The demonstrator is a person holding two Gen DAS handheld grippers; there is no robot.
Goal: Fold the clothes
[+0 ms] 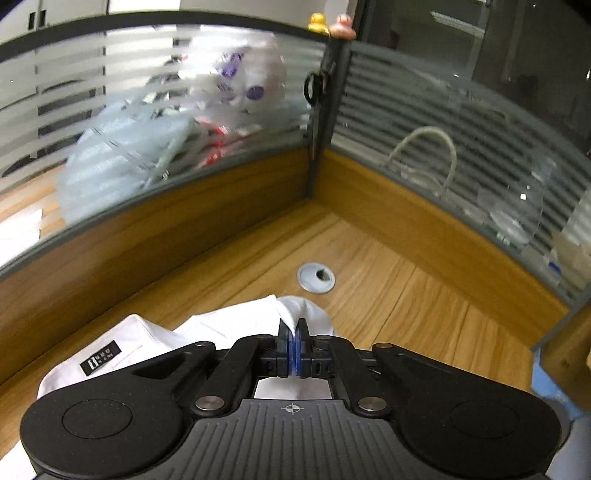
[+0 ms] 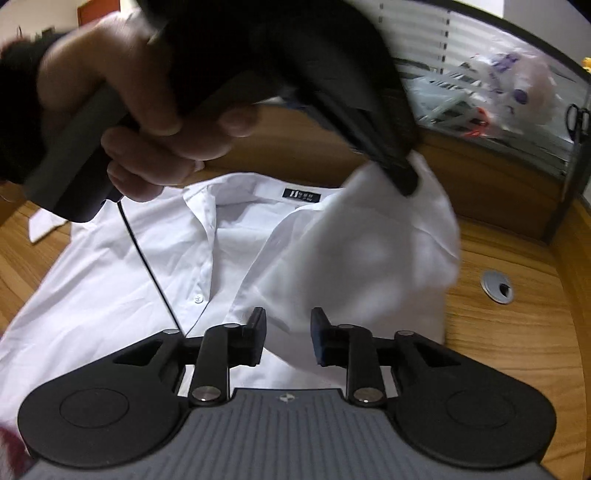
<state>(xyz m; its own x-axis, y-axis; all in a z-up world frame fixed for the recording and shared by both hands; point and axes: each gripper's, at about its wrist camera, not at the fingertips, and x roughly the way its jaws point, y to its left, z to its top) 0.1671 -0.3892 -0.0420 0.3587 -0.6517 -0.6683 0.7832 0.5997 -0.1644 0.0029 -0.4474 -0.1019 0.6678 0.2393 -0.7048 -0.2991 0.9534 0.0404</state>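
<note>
White shirt (image 2: 155, 266) spread on a wooden desk (image 1: 388, 295) in a cubicle corner.

The left gripper (image 1: 294, 334) is pinching a fold of the shirt's fabric and holds it lifted above the collar. The right gripper (image 2: 288, 334) stands parted over the shirt front with nothing between its fingers. A grey cable cap (image 1: 316, 277) sits in the desk. Striped glass partitions (image 1: 122, 92) wall the corner, two toy ducks (image 1: 330, 24) perch on top, and scissors (image 1: 314, 86) hang at the post.
</note>
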